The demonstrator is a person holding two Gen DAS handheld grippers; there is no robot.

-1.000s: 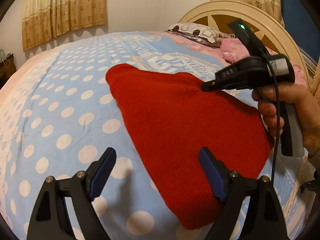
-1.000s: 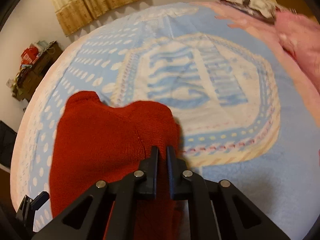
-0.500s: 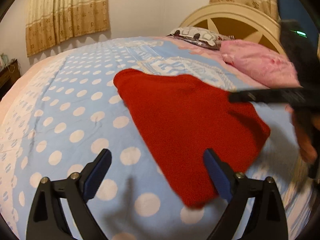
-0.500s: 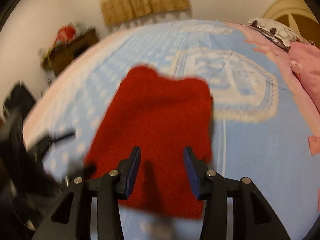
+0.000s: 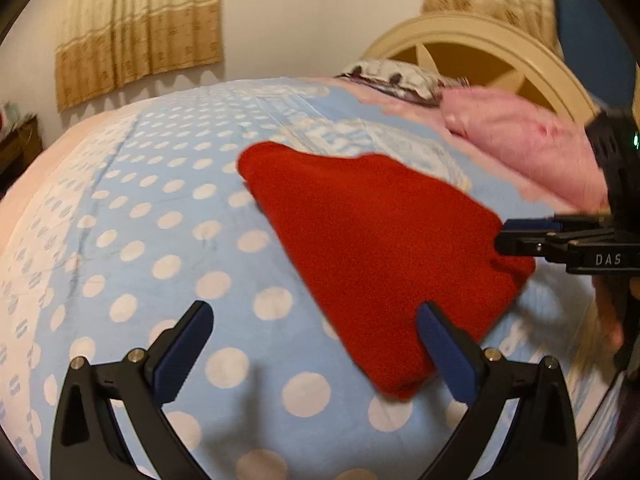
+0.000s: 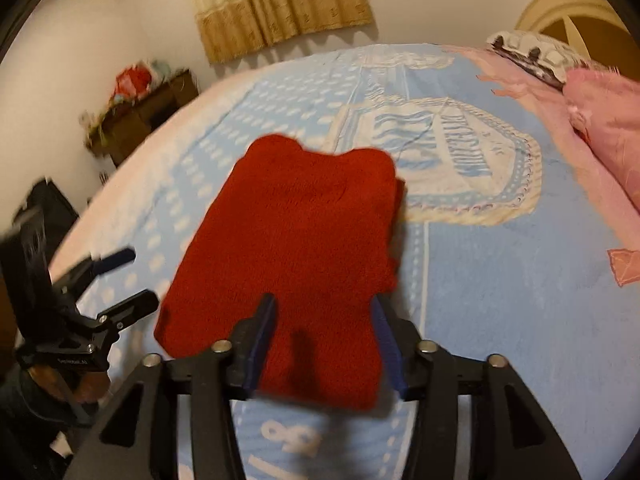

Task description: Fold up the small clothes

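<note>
A folded red knit garment (image 5: 380,248) lies flat on the blue polka-dot blanket (image 5: 168,216); it also shows in the right wrist view (image 6: 296,256). My left gripper (image 5: 316,344) is open and empty, above the blanket at the garment's near corner. It also shows in the right wrist view (image 6: 124,280), left of the garment. My right gripper (image 6: 324,340) is open and empty, hovering over the garment's near edge. In the left wrist view the right gripper (image 5: 504,236) sits at the garment's right edge.
A pink pillow (image 5: 528,148) and a patterned pillow (image 5: 392,76) lie by the cream headboard (image 5: 480,40). A dark cabinet with clutter (image 6: 140,112) stands beside the bed. Curtains hang on the far wall.
My right gripper has let go of the red garment, opened, and pulled back toward its near edge. The garment now lies flat. My left gripper stayed open and drew back slightly.
</note>
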